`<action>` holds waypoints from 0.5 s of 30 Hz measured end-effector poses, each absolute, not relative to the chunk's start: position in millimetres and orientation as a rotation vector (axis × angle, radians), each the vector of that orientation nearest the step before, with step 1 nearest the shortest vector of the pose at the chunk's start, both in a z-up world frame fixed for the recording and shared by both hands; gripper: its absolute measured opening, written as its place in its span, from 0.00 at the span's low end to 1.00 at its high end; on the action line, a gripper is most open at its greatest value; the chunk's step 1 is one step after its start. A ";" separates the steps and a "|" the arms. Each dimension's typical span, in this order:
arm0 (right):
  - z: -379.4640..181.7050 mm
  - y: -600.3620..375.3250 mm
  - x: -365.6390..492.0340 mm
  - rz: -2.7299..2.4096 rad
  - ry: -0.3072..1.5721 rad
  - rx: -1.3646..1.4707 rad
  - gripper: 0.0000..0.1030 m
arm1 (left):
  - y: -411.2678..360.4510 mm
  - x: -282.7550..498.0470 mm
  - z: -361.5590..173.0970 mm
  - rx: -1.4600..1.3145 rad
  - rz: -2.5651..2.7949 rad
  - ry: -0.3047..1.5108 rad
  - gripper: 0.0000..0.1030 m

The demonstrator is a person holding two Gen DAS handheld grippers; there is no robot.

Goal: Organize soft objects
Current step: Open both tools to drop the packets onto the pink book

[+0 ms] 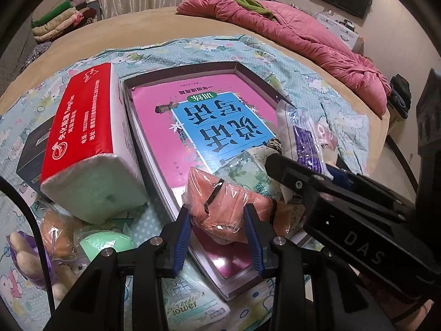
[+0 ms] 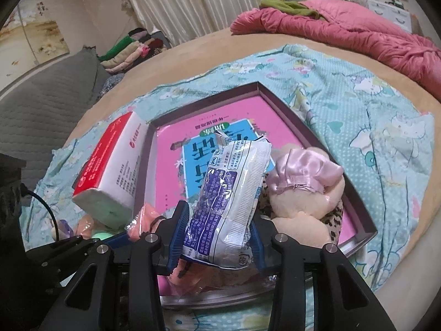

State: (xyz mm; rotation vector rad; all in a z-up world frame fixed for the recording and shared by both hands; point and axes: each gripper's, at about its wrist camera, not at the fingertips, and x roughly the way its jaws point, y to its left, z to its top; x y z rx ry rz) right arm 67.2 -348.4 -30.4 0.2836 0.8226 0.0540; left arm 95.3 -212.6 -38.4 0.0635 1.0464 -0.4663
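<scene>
My left gripper (image 1: 217,237) is shut on an orange cloth in clear plastic wrap (image 1: 220,207), low over the near end of a shallow grey tray (image 1: 237,64). A pink and blue book (image 1: 220,121) lines the tray. My right gripper (image 2: 217,240) is shut on a white and purple tissue packet (image 2: 228,201), held tilted above the tray's near end. In the left wrist view that packet (image 1: 300,135) sticks up at the right. A cream plush toy with a pink satin bow (image 2: 303,190) lies in the tray's right corner.
A red and white tissue brick (image 1: 82,138) leans at the tray's left side. A green sponge (image 1: 107,244), a plush toy (image 1: 24,253) and a floral tissue pack (image 1: 193,306) lie nearby. A pink quilt (image 1: 303,35) and folded clothes (image 1: 63,16) sit farther back.
</scene>
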 end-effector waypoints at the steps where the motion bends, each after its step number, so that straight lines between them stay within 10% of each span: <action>1: -30.6 -348.4 67.0 0.053 0.822 0.283 0.43 | -212.8 95.1 -38.3 0.064 -0.467 1.046 0.37; 15: -18.5 -354.7 56.1 0.043 0.757 0.305 0.54 | -210.8 95.7 -39.1 0.046 -0.472 1.040 0.41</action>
